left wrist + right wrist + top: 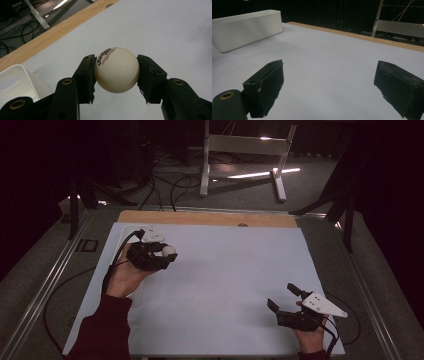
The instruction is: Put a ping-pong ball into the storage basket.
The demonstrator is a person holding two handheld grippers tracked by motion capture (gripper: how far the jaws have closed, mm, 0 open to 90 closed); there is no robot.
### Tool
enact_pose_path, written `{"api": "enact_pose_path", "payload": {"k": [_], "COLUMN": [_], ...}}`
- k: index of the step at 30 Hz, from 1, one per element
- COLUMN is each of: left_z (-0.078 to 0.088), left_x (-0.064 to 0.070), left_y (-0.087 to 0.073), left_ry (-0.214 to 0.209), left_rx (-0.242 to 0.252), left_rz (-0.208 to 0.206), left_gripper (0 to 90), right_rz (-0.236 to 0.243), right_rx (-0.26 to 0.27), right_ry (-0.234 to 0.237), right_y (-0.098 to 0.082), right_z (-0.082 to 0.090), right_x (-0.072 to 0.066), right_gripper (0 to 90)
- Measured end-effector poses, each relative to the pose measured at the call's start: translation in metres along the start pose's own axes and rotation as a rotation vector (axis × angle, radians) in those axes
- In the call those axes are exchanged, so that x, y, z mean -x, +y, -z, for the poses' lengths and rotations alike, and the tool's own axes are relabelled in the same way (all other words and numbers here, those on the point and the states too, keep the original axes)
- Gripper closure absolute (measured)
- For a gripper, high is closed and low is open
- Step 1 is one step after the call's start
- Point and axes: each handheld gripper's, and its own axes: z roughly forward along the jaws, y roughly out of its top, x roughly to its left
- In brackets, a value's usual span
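Now | left gripper: jaws clamped on white ball, upper left of high view | white bin: lower left of left gripper view, just beside the jaws, so the ball goes that way | right gripper: jaws wide, empty, lower right, well apart

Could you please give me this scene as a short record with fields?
held object: white ball with printed lettering
left gripper: shut on the ball, above the sheet
right gripper: open, nothing between its jaws
container: white bin at the far left corner
surface: pale sheet on a wooden table
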Motion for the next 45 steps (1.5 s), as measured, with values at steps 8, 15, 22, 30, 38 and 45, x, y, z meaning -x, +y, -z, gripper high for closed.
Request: {"api": "enact_pose_path", "payload": {"k": [8,15,22,30,38,45], "left_z": [0.002,0.004,0.006,0.008,0.008,0.011], "left_x": [-0.003,-0.006,-0.009,-0.013,-0.016,-0.019], "left_y": [-0.001,-0.002,-0.003,-0.004,-0.005,-0.006], "left_ry": [0.005,0.011,0.019,0.026,0.032,0.038], "left_rx": [0.009,0.011,0.009,0.01,0.011,0.015], "left_rz": [0.002,0.006,0.009,0.018,0.025,0.03], "left_gripper": [51.8,51.8,51.8,51.8,51.8,51.8], "right_rz": [0.003,0.003,0.002,0.002,0.003,0.005], "right_rx": [-0.001,-0.002,-0.003,-0.003,-0.003,-0.001], "right_ry": [0.001,0.003,0.004,0.004,0.005,0.007], "right_y": [0.0,0.0,0.0,0.0,0.0,0.0], "right_z": [0.0,-0.001,-0.001,-0.001,-0.001,-0.001], "right_x": [0.0,0.0,-0.001,-0.001,-0.001,-0.001], "right_gripper": [8.8,8.8,8.8,8.9,8.8,8.8]}}
